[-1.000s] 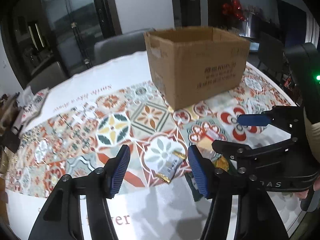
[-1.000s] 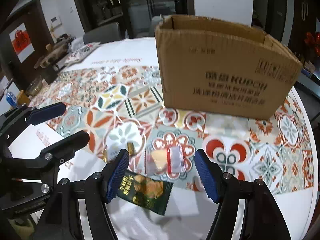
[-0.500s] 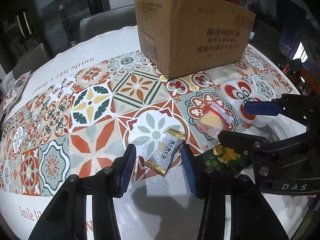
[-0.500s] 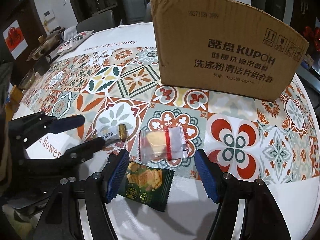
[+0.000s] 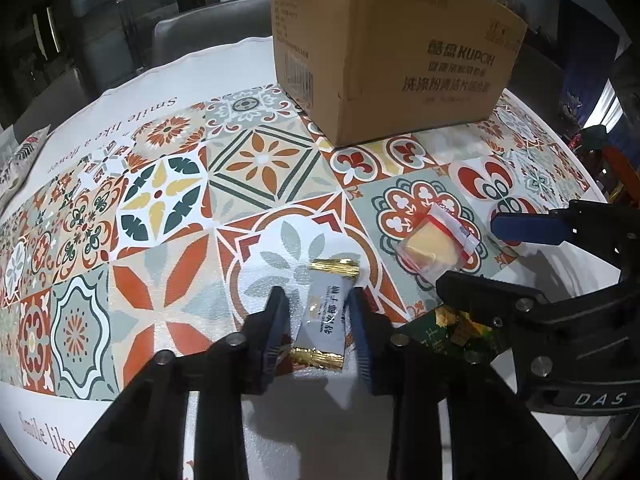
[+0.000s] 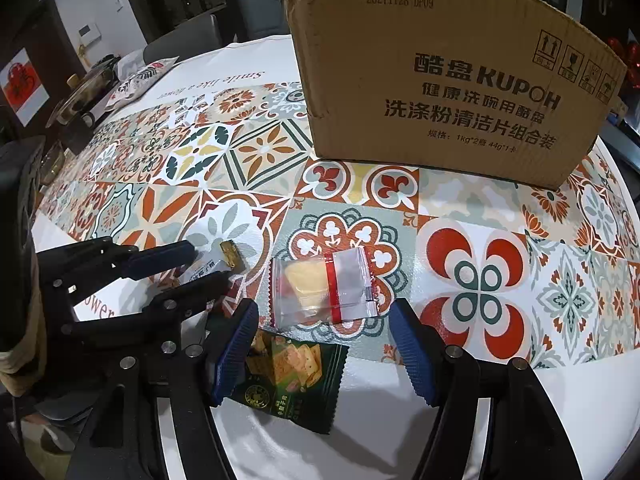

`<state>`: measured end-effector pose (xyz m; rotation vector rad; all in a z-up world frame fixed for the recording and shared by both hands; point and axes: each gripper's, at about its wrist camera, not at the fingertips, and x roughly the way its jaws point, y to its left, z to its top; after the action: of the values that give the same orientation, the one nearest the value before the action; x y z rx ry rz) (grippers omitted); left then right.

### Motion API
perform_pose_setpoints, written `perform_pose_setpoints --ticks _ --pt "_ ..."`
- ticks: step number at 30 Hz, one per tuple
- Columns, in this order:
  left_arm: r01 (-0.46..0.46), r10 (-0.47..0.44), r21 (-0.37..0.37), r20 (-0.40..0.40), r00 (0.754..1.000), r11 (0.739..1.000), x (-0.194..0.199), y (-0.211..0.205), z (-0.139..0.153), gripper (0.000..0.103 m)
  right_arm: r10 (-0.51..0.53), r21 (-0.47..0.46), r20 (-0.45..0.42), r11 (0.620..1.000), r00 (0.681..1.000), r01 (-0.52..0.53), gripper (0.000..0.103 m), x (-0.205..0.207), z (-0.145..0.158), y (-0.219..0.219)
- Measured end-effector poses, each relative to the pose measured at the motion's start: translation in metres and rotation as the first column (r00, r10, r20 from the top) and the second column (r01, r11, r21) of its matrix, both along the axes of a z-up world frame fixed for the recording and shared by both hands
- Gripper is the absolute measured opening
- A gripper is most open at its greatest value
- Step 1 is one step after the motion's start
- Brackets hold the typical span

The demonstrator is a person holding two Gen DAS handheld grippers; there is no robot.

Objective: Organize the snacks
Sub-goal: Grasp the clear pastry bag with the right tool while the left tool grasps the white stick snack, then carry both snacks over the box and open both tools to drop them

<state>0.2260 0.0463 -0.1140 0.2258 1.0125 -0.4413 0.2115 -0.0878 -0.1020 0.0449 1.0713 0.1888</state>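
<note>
Lowered toward the tablecloth since 1 second ago, both grippers, with the cardboard box (image 5: 396,52) now larger and closer in each view. Left gripper (image 5: 318,312): jaws just been closing, now narrowed around a silver candy wrapper with gold ends (image 5: 326,316), lying flat on the patterned tablecloth (image 5: 160,208); right pad touching the wrapper's edge, left pad just beside it, so not yet a firm pinch, by the look of it. Further right, a clear sachet with red stripes (image 6: 326,286) holding a pale yellow sweet, resting on a red-and-green floral tile. Right gripper (image 6: 324,344): jaws spread wide, empty, hovering above a dark green cracker packet (image 6: 294,380), with the clear sachet just beyond it. Behind everything, the open box, well apart from the 3 snacks. Judged as the start of a double pickup: candy nearly secured, right-side snack still to be closed on, box the likely destination.
</note>
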Motion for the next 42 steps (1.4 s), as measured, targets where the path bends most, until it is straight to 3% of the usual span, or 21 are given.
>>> perform_pose_setpoints --ticks 1,14,17,24,30,35,42 --pt "-0.001 0.001 -0.007 -0.004 1.000 1.000 0.000 0.000 0.000 0.021 0.003 0.002 0.000 1.000 1.000 -0.003 0.069 0.000 0.000 0.000" --pt "-0.130 0.131 -0.034 0.019 0.991 0.991 -0.010 0.006 0.022 0.020 0.038 0.023 0.001 0.999 0.999 -0.038 0.069 0.004 0.000 -0.001" --pt "-0.143 0.144 -0.010 0.053 0.988 0.990 -0.013 0.004 0.026 0.020 0.065 -0.002 -0.008 0.998 0.998 -0.065 0.069 0.011 -0.002 0.003" --pt "-0.171 0.171 -0.034 0.013 0.985 0.985 -0.009 0.009 0.020 0.020 0.100 -0.060 -0.045 0.993 0.994 -0.103 0.068 0.026 -0.009 0.015" --pt "-0.175 0.175 -0.042 0.003 0.985 0.984 -0.009 0.007 0.019 0.020 0.099 -0.053 -0.045 0.993 0.994 -0.102 0.057 0.030 -0.010 0.014" --pt "-0.179 0.179 -0.051 0.003 0.984 0.983 -0.008 0.005 0.020 0.020 0.112 -0.041 -0.032 0.993 0.993 -0.114 0.038 0.027 -0.007 0.016" --pt "-0.189 0.190 -0.050 0.007 0.982 0.981 -0.008 0.002 0.024 0.020 0.118 -0.024 -0.013 0.993 0.993 -0.119 0.030 0.022 -0.004 0.016"
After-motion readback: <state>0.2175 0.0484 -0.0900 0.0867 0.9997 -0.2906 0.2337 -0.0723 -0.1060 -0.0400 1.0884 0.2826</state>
